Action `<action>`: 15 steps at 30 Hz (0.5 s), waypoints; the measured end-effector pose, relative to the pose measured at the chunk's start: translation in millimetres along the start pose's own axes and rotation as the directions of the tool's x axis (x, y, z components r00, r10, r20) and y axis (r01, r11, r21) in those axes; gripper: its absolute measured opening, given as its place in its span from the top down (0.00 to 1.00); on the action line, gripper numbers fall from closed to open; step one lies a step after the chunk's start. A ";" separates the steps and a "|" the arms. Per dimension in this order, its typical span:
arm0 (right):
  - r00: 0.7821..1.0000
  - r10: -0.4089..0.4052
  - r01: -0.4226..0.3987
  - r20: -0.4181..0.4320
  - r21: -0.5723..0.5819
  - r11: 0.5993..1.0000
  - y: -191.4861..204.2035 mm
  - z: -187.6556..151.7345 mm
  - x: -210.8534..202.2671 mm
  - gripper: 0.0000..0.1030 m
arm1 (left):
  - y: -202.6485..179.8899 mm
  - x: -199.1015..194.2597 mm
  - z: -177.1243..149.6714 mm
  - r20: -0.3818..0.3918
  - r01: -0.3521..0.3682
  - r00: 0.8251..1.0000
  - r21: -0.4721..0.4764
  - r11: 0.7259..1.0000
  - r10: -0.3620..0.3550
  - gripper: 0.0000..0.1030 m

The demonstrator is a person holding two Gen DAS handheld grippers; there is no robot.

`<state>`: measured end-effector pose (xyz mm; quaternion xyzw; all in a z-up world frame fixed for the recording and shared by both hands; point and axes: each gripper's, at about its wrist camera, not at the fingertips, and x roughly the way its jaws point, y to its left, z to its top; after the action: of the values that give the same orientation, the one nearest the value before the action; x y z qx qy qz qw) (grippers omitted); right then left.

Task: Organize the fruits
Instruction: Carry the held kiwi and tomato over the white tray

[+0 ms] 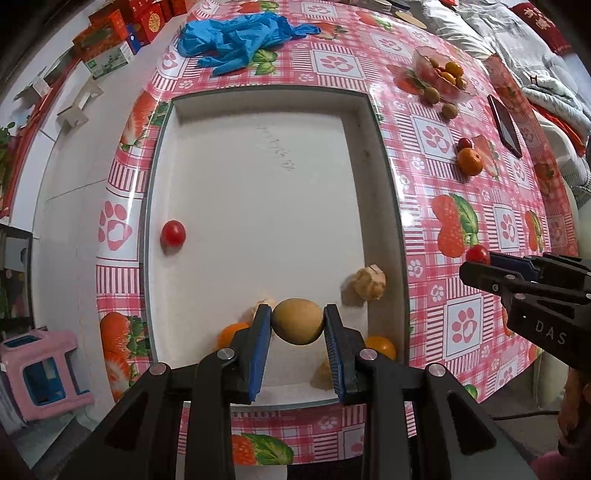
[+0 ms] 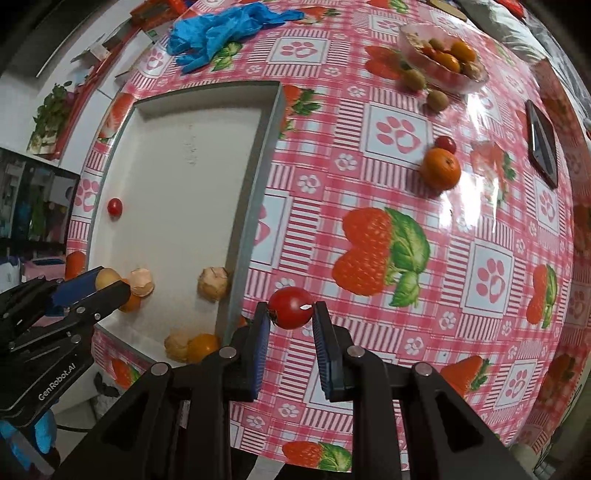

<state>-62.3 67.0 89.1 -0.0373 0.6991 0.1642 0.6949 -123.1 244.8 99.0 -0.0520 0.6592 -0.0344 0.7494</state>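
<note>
Left tongs (image 1: 297, 320): mine, pointing down over the white tray (image 1: 258, 177), closed on a round tan-green fruit (image 1: 297, 321).
Right tongs (image 2: 290, 308): mine, closed on a cherry tomato (image 2: 290, 307) above the tabletop (image 2: 406, 258), just beside the tray's right wall.
In the tray: one cherry tomato (image 1: 173, 233) by the left wall, a beige husked fruit (image 1: 370, 282) by the right wall, small oranges (image 1: 381, 346) and more husked fruit at the near end.
On the tabletop: a mandarin (image 2: 441, 168) touching a small red tomato (image 2: 445, 143); a clear bowl (image 2: 443, 59) of mixed fruit, two green-brown fruits (image 2: 437, 99) beside it; blue gloves (image 2: 218, 31); a dark phone (image 2: 542, 144).
</note>
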 end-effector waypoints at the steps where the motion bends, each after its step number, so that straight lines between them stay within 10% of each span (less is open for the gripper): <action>1: 1.000 0.000 0.000 -0.001 -0.004 1.000 1.8 1.2 0.5 0.75 | 1.4 0.6 0.5 -0.001 0.000 1.000 -0.002 1.000 0.000 0.71; 15: 1.000 0.009 -0.009 -0.016 -0.030 0.999 17.7 12.9 7.1 0.75 | 12.8 6.4 6.4 -0.017 0.002 1.000 -0.008 1.000 -0.002 0.71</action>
<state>-55.1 88.6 85.6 -0.0461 0.7023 0.1777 0.6878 -116.2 256.9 91.9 -0.0555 0.6657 -0.0331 0.7434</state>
